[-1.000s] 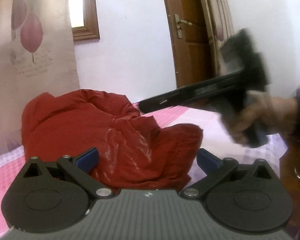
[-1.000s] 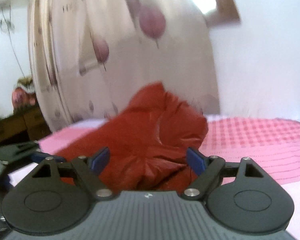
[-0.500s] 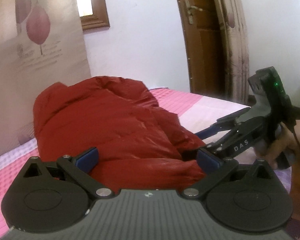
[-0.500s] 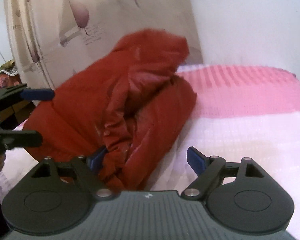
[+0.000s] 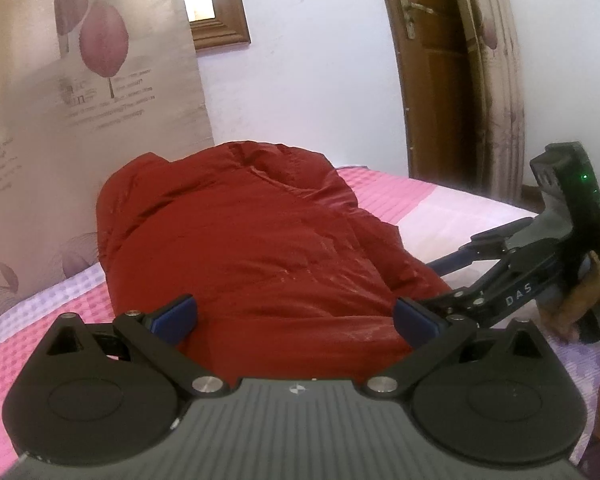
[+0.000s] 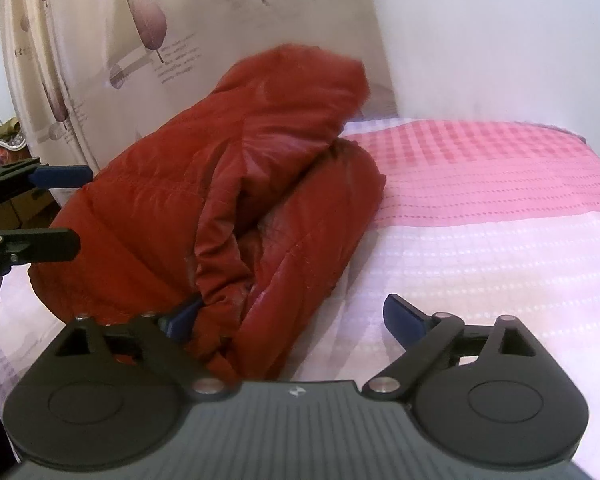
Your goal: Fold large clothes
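Observation:
A red puffer jacket lies bunched on the bed, its hood end toward the curtain. My left gripper is open at the jacket's near edge, its pads clear of the fabric. My right gripper sits low at the jacket's other side and its jaws are opening. A fold of the jacket lies between them beside the left finger, with no pad pressing on it. Each gripper shows in the other's view: the right gripper at the far right, the left gripper at the left edge, open.
The bed cover is pink and white check and stretches to the right of the jacket. A printed curtain hangs behind the bed. A wooden door and window frame are in the white wall. A hand grips the right tool.
The right gripper came down from mid-air to the bed beside the jacket and its jaws spread wider. The jacket settled flatter. The left view shifted slightly.

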